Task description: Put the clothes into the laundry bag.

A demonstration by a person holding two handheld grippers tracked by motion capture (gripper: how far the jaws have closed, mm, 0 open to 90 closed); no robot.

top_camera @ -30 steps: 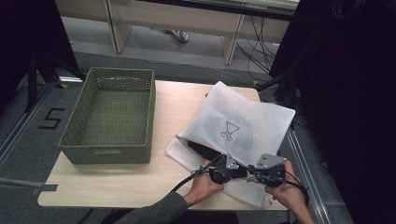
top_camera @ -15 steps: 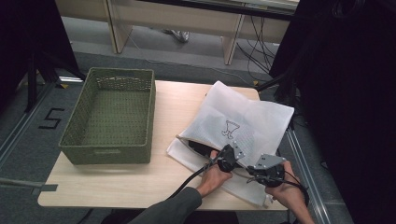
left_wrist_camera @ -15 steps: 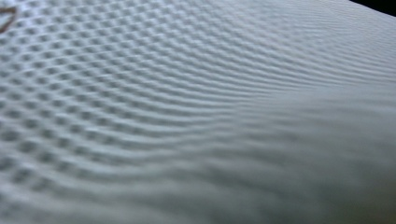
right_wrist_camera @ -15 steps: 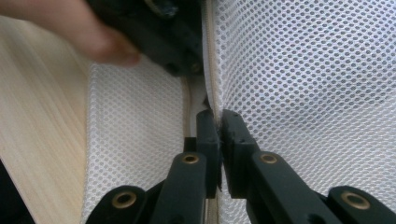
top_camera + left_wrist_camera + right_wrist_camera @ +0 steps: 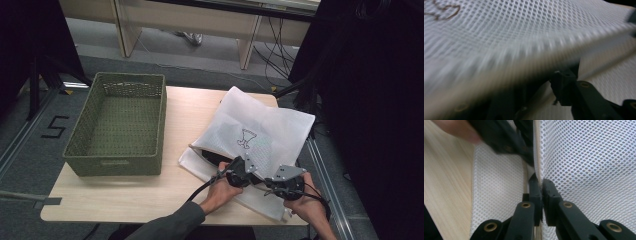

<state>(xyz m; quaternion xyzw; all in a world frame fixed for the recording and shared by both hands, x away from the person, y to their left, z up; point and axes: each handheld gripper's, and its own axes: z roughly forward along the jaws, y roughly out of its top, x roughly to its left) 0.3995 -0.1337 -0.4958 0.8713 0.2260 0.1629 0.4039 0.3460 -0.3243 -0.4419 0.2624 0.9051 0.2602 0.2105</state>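
The right gripper pinches the bag edge; the left gripper has just been opening, nothing held. Bag open, basket empty

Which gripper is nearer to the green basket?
Left. The left gripper works at the white mesh bag's open edge, on the side toward the green basket; the right gripper grips the bag farther away.

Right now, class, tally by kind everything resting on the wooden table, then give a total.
White mesh fabric bag with a printed emblem: 1
Green woven rectangular basket: 1
Total: 2
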